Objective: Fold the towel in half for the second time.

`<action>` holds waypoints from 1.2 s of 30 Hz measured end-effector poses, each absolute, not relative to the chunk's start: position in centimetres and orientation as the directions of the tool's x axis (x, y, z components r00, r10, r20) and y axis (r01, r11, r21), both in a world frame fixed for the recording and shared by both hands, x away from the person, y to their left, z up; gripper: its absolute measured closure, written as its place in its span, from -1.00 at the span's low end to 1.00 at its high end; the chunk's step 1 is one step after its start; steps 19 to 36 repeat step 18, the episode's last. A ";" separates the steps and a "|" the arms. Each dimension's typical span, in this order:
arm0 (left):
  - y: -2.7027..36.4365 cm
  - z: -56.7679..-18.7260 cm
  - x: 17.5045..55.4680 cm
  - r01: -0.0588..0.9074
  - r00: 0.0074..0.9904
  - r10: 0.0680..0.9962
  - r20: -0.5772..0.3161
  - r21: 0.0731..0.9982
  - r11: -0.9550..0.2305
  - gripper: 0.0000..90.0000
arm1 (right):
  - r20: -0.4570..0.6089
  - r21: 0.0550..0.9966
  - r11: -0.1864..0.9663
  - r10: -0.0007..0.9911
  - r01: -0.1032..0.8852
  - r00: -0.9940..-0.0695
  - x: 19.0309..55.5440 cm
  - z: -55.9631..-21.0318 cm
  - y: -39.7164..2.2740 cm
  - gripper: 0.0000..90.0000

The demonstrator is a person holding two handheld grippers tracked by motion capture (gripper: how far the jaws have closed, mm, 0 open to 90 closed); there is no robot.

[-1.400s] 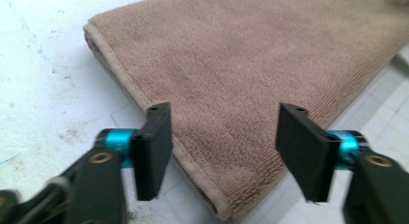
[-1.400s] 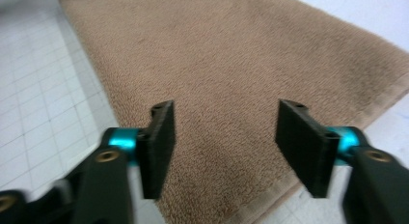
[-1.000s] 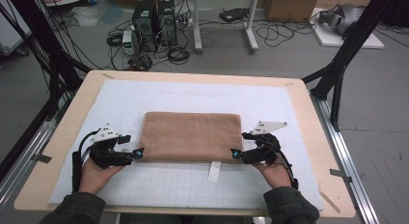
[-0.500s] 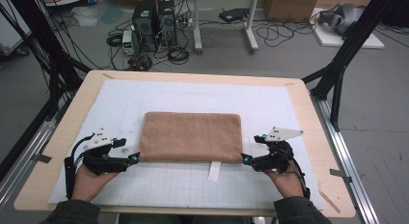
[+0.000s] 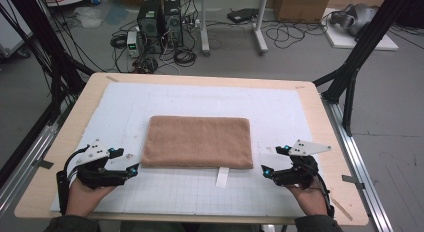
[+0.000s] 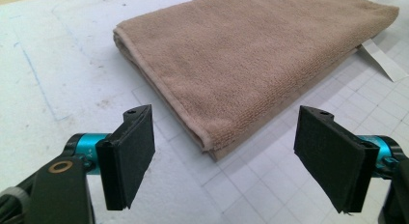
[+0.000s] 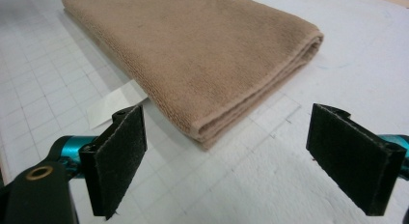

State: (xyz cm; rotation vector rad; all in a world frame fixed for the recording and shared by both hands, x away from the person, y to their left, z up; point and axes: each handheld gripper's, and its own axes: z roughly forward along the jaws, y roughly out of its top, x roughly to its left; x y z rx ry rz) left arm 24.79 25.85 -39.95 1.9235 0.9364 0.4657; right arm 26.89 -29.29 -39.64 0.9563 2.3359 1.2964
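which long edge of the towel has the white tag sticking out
The near long edge of the brown towel, facing the person: the white tag pokes out beneath it. The far edge shows none.

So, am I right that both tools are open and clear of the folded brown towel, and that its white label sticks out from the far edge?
Not quite: the white label sticks out from the near edge of the folded brown towel, as the high view shows. The rest holds: the left tool and right tool are open and clear of it.
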 end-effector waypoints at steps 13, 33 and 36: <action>26.8 -40.4 23.3 0.425 0.616 0.787 -0.048 0.861 -0.280 -0.50 | 0.057 0.847 0.343 0.702 0.407 -0.710 25.2 -39.7 -31.2 -0.71; 26.9 -40.4 23.1 0.423 0.610 0.791 -0.050 0.865 -0.271 -0.51 | 0.059 0.848 0.339 0.702 0.407 -0.709 24.7 -39.9 -31.2 -0.73; 26.9 -40.4 23.1 0.423 0.610 0.791 -0.050 0.865 -0.271 -0.51 | 0.059 0.848 0.339 0.702 0.407 -0.709 24.7 -39.9 -31.2 -0.73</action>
